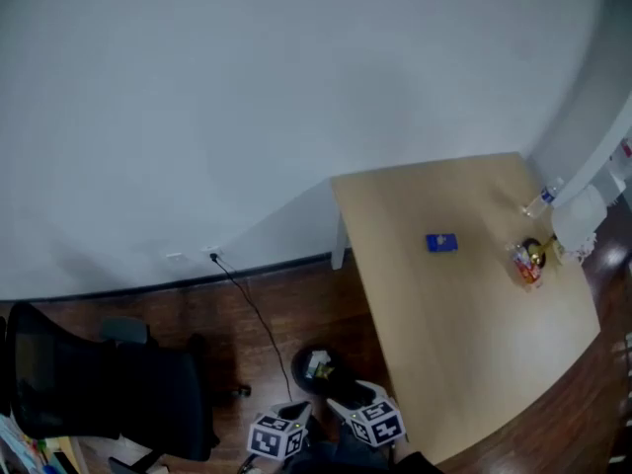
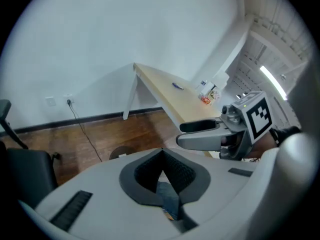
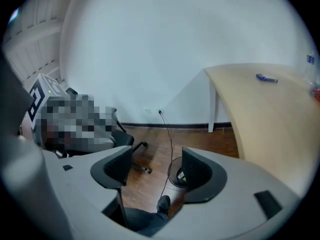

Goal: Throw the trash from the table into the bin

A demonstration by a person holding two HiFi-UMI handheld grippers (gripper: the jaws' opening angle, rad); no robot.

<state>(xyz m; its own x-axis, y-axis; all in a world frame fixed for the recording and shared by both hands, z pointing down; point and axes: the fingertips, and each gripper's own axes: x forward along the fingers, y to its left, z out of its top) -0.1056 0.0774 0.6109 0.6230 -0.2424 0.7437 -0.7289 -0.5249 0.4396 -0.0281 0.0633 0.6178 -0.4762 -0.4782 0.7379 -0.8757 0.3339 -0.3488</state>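
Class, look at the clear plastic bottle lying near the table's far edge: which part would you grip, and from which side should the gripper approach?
Probably the middle of the plastic bottle, coming from above with the fingers straddling its long axis. It appears to lie on its side on the table, so its rounded flanks are exposed there, and the body gives more hold than the narrow ends.

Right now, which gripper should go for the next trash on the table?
Probably right. The right gripper has open, empty jaws and sits nearer the table in the head view; the left gripper has its jaws shut.
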